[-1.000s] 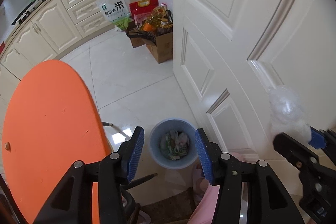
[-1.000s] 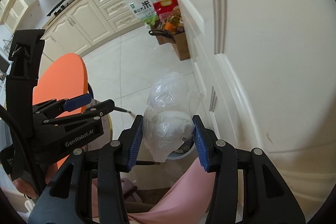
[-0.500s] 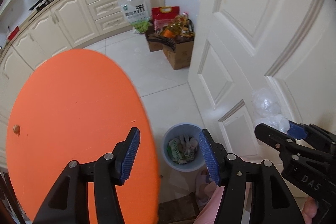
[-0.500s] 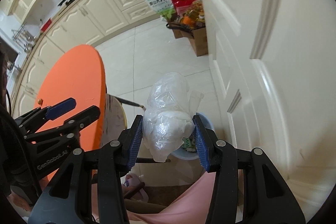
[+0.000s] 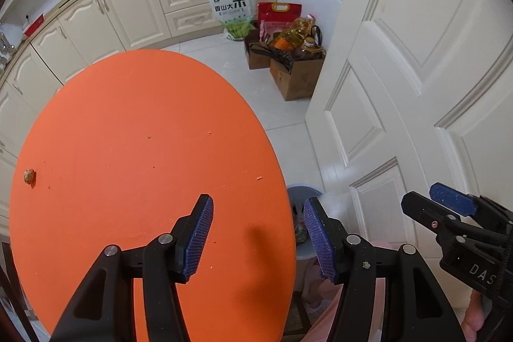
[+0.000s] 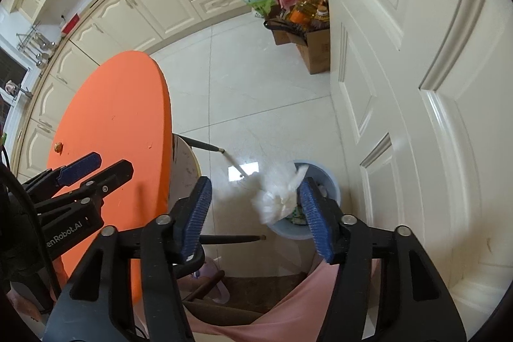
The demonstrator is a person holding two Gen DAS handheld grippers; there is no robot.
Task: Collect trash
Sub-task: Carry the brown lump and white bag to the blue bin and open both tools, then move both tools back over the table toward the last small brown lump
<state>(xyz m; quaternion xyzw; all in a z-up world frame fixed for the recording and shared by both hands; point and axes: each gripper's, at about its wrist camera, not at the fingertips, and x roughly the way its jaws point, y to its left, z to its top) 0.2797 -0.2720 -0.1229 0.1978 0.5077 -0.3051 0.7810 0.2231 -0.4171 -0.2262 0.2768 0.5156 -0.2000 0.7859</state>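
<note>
My right gripper [image 6: 255,215] is open, its jaws wide apart. A crumpled clear plastic bag [image 6: 279,196] is below it, blurred, falling toward the blue trash bin [image 6: 333,181] on the floor by the door. My left gripper [image 5: 256,237] is open and empty above the near right edge of the round orange table [image 5: 128,149]. The bin [image 5: 304,191] shows just past the table edge between the left fingers. A small brown crumb of trash [image 5: 29,176] lies at the table's left edge; it also shows in the right wrist view [image 6: 58,146]. Tiny specks dot the tabletop.
A white panelled door [image 5: 416,85] stands to the right. Cardboard boxes with oil bottles [image 5: 288,60] and rice bags [image 5: 231,8] sit by the far cabinets [image 5: 128,8]. A chair with metal legs [image 6: 192,162] is beside the table. White tiled floor [image 6: 256,85] lies between.
My right gripper opened and let go of the plastic bag, which drops toward the bin. My left gripper moved left, back over the orange table.
</note>
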